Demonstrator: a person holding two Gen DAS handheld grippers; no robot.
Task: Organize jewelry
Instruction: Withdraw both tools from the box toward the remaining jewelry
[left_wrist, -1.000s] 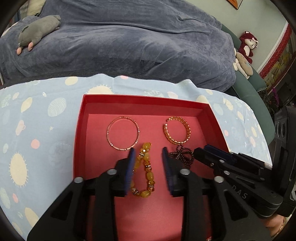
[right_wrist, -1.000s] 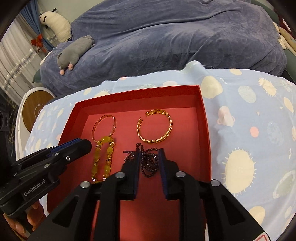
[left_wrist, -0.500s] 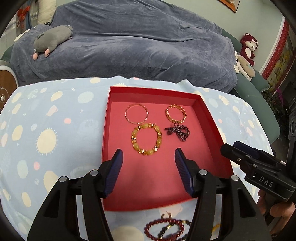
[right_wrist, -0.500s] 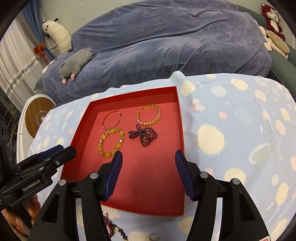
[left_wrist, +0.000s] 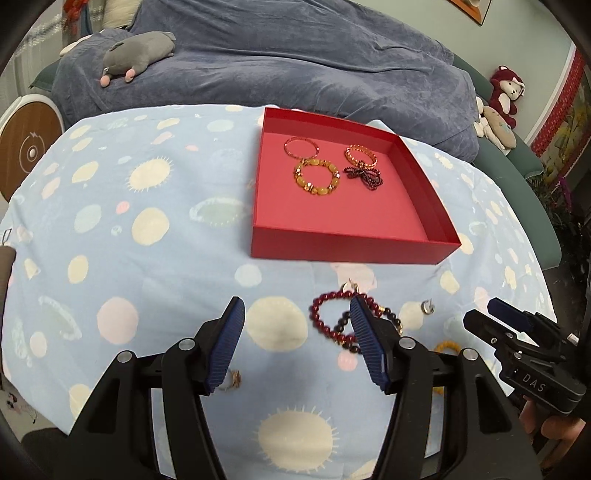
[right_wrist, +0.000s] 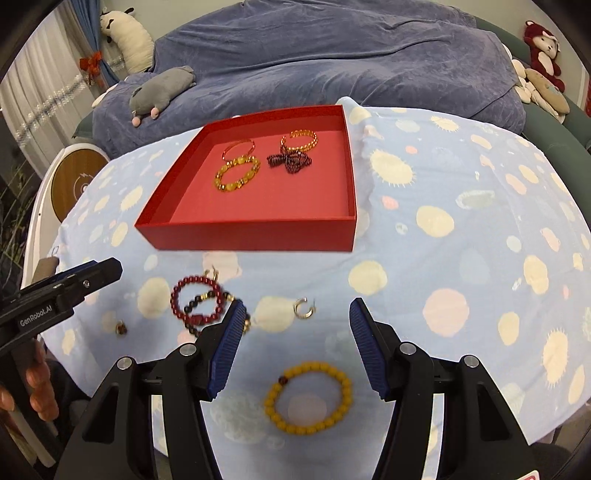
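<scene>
The left gripper (left_wrist: 295, 339) hangs above the blue patterned cloth (left_wrist: 110, 229) with its jaws spread wide and nothing between them; the right gripper (right_wrist: 295, 338) is likewise wide apart and empty. Taking the red tray (left_wrist: 354, 245) as the landmark: it sits on the cloth ahead of both grippers, its near wall facing them and its far wall toward the grey-blue sofa (left_wrist: 295, 55).

Inside the tray, toward its far half, lie four pieces. A thin pink-gold bangle (left_wrist: 301, 147) lies flat at the far left, touching the amber bead bracelet (left_wrist: 317, 178) just nearer. A gold chain cuff (left_wrist: 361, 155) lies far right, its gap facing the tray's far wall in the right wrist view. Touching its near edge is a dark bead strand (left_wrist: 364, 175) bunched in a bow shape, long axis roughly across the tray.

On the cloth in front of the tray's near wall, a dark red bead bracelet (right_wrist: 197, 301) overlaps a black-and-gold one (right_wrist: 207, 306). Right of them lies a small silver ring (right_wrist: 304, 308), gap facing the tray. Nearest the right gripper lies a yellow bead bracelet (right_wrist: 308, 397), flat and round. A small brown item (right_wrist: 120, 328), too small to identify, lies to the left.
</scene>
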